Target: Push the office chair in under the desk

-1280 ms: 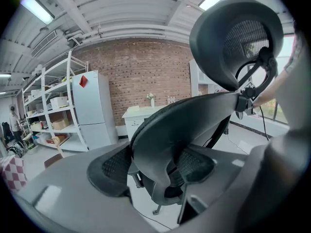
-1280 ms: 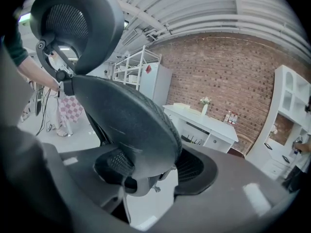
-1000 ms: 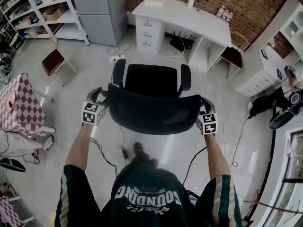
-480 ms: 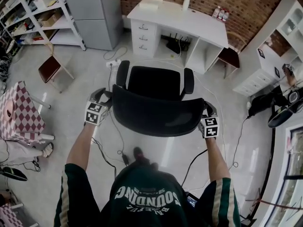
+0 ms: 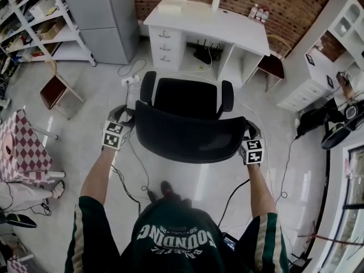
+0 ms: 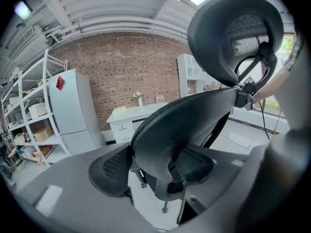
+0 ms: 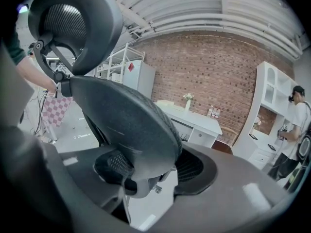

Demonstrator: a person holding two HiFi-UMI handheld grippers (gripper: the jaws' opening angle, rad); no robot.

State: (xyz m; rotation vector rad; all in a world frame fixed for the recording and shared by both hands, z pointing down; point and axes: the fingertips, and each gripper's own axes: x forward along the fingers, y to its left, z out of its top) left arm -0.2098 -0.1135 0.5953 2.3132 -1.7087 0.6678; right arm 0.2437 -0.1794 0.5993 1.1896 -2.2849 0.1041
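In the middle of the floor, the chair (image 5: pixel 187 132) stands facing the desk (image 5: pixel 239 30) at the far wall, not yet under it. The left gripper (image 5: pixel 126 117) and right gripper (image 5: pixel 248 131) each have fingers clamped on a side edge of its backrest. It probably rolls easily but may swivel, so holding both edges suits. Since a second ago it has rolled slightly nearer the desk.

shirt (image 5: pixel 173 232) print reads "sounding", smaller line illegible
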